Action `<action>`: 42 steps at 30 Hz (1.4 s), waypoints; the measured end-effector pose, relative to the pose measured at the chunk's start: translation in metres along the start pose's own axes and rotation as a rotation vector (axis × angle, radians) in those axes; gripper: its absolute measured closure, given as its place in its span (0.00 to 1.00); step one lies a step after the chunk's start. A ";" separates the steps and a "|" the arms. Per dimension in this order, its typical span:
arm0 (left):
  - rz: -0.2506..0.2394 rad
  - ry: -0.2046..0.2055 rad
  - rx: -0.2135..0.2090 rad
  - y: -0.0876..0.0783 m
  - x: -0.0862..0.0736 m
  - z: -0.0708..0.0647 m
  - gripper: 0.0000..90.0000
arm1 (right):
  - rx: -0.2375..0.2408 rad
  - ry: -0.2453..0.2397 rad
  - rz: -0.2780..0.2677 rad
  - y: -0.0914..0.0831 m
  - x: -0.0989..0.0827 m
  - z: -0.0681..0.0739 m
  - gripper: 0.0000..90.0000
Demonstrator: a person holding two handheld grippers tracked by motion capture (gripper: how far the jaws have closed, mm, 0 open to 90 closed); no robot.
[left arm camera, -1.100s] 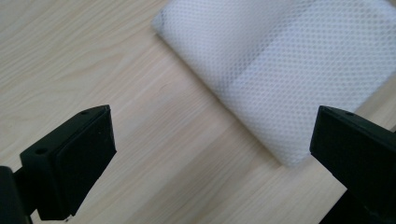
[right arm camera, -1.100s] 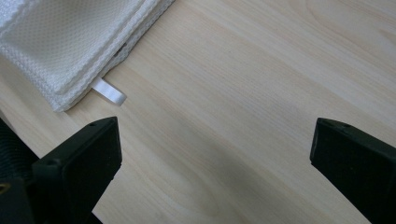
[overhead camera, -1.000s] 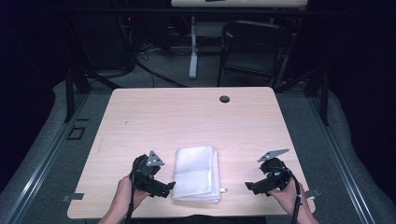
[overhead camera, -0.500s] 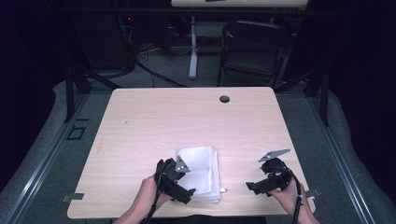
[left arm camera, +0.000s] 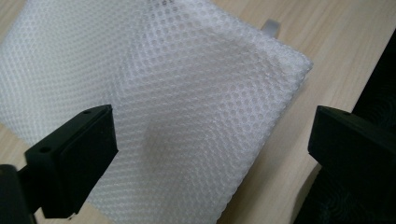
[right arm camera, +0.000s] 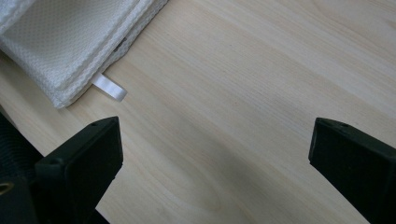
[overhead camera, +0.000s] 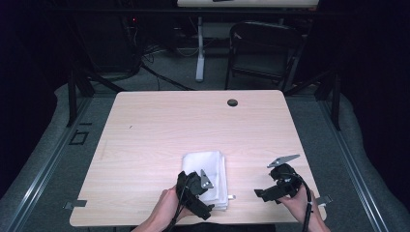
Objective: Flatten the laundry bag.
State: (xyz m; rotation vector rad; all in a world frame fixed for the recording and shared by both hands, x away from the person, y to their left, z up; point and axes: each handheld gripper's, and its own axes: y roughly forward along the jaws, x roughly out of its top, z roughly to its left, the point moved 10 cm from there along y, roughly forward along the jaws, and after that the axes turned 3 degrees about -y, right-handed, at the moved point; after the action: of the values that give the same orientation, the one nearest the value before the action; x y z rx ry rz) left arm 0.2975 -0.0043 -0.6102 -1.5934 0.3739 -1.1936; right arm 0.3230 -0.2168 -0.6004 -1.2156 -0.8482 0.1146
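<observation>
A folded white mesh cloth (overhead camera: 209, 169) lies near the front edge of the wooden table (overhead camera: 159, 130). My left gripper (overhead camera: 199, 195) hovers over the cloth's near corner, its jaws wide open with the mesh (left arm camera: 187, 107) between and below them. My right gripper (overhead camera: 261, 194) rests open to the cloth's right, over bare wood. Its view catches the cloth's edge (right arm camera: 70, 42) and a small white tag (right arm camera: 109, 87) at upper left.
A round black grommet (overhead camera: 232, 102) sits near the table's far edge. A dark chair (overhead camera: 263, 53) and a desk leg (overhead camera: 199, 53) stand beyond the table. The table's front edge is close behind both hands.
My left gripper has slid right from beside the cloth's left edge onto its near corner. The right gripper has stayed put.
</observation>
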 end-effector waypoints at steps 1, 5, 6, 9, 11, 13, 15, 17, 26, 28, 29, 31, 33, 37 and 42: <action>0.003 0.010 0.007 0.001 0.001 -0.001 0.03 | 0.002 0.001 0.002 0.000 0.000 0.000 0.03; 0.006 0.022 0.008 0.006 0.003 -0.004 0.10 | 0.009 0.005 0.004 0.001 -0.001 0.000 0.03; 0.005 0.024 0.010 0.007 0.003 -0.004 0.13 | 0.007 0.004 0.003 0.001 -0.001 0.000 0.03; -0.009 0.035 0.023 0.009 0.004 -0.005 0.19 | 0.012 0.006 0.006 0.002 -0.001 0.001 0.03; -0.015 0.035 0.016 0.008 0.004 -0.006 0.28 | 0.014 0.007 0.006 0.002 -0.001 0.001 0.03; -0.036 0.033 -0.002 0.007 0.005 -0.007 0.40 | 0.017 0.001 0.014 0.002 -0.002 0.001 0.03; -0.044 0.041 -0.001 0.007 0.005 -0.007 0.41 | 0.020 0.004 0.016 0.002 -0.002 0.001 0.03; -0.056 0.049 -0.013 0.006 0.005 -0.009 0.50 | 0.017 -0.007 0.026 0.002 -0.003 0.001 0.04; -0.118 0.067 -0.039 -0.003 0.009 -0.010 0.85 | 0.031 -0.008 0.011 0.002 -0.001 0.004 0.06; -0.149 0.059 -0.030 -0.008 0.011 -0.008 0.92 | 0.031 -0.015 0.010 0.002 0.000 0.005 0.08; -0.158 0.057 -0.026 -0.010 0.011 -0.006 0.94 | 0.026 -0.013 0.001 0.002 0.001 0.005 0.09; -0.185 0.044 -0.022 -0.016 0.012 -0.004 0.96 | 0.031 -0.014 -0.014 0.001 0.002 0.007 0.12; -0.201 0.037 -0.019 -0.020 0.012 -0.001 0.97 | 0.025 -0.026 -0.011 0.000 0.003 0.007 0.15; -0.241 0.008 -0.020 -0.030 0.012 0.004 0.98 | 0.039 -0.021 -0.022 0.003 0.006 0.011 0.18; -0.278 -0.037 -0.016 -0.043 0.009 0.013 0.98 | 0.032 -0.032 -0.028 0.002 0.011 0.014 0.21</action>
State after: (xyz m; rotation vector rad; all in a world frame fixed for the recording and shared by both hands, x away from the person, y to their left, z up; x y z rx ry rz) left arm 0.2986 0.0128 -0.5672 -1.7187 0.1405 -1.3701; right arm 0.3228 -0.1997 -0.5956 -1.1742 -0.8878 0.1247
